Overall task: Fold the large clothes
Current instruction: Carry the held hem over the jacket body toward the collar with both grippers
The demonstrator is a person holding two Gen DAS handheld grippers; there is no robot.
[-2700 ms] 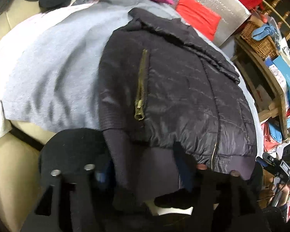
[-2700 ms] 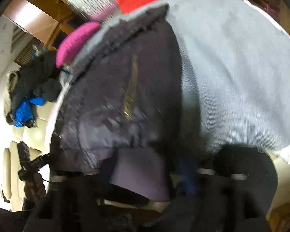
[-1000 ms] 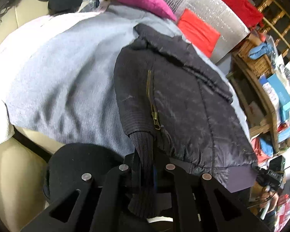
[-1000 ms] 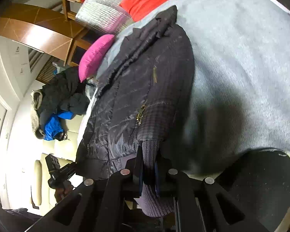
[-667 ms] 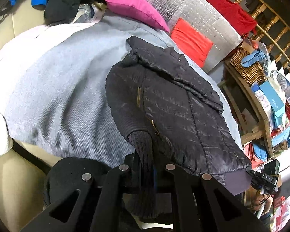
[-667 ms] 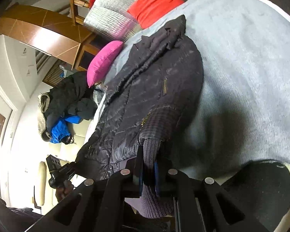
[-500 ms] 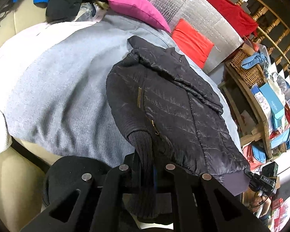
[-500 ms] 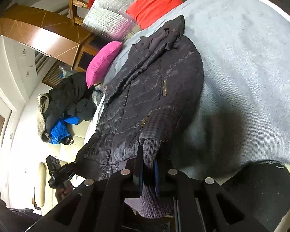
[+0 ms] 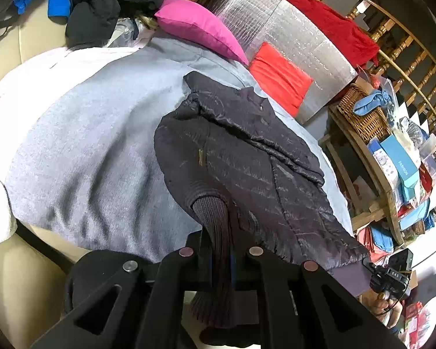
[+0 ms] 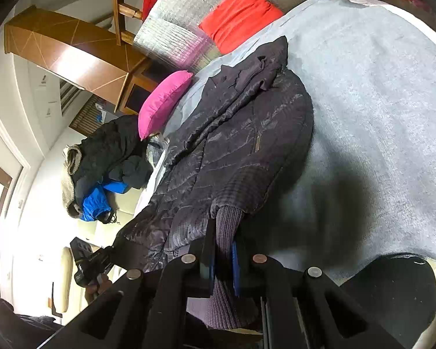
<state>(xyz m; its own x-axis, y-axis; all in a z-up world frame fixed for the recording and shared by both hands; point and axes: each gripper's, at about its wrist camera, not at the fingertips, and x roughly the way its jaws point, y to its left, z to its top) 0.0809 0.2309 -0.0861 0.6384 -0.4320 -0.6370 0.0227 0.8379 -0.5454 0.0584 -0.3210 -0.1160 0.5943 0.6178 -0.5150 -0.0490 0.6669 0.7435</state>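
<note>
Left wrist view: the left hand-held gripper (image 9: 221, 257) is clamped on a ribbed knit cuff (image 9: 215, 232) of the dark quilted jacket (image 9: 247, 163). The jacket lies on a grey blanket (image 9: 87, 145) spread over a sofa, and runs from the gripper up toward 1 o'clock, collar farthest away, hem at about 4 o'clock. There the right hand-held gripper (image 9: 388, 276) shows small at the hem corner. At 2 o'clock a wicker basket (image 9: 363, 116) on a wooden shelf holds a blue cloth; boxes crowd the shelf beside it.

Right wrist view: the right hand-held gripper (image 10: 222, 258) is likewise closed on a ribbed cuff (image 10: 228, 232) of the jacket (image 10: 232, 151), whose long axis here runs toward 12 o'clock, collar at the far end near a pink pillow (image 10: 162, 101). The left hand-held gripper (image 10: 84, 258) appears at 9 o'clock by the hem. Each gripper sits at the near end of the jacket, so I judge the next fold carries this end forward toward the collar.
</note>
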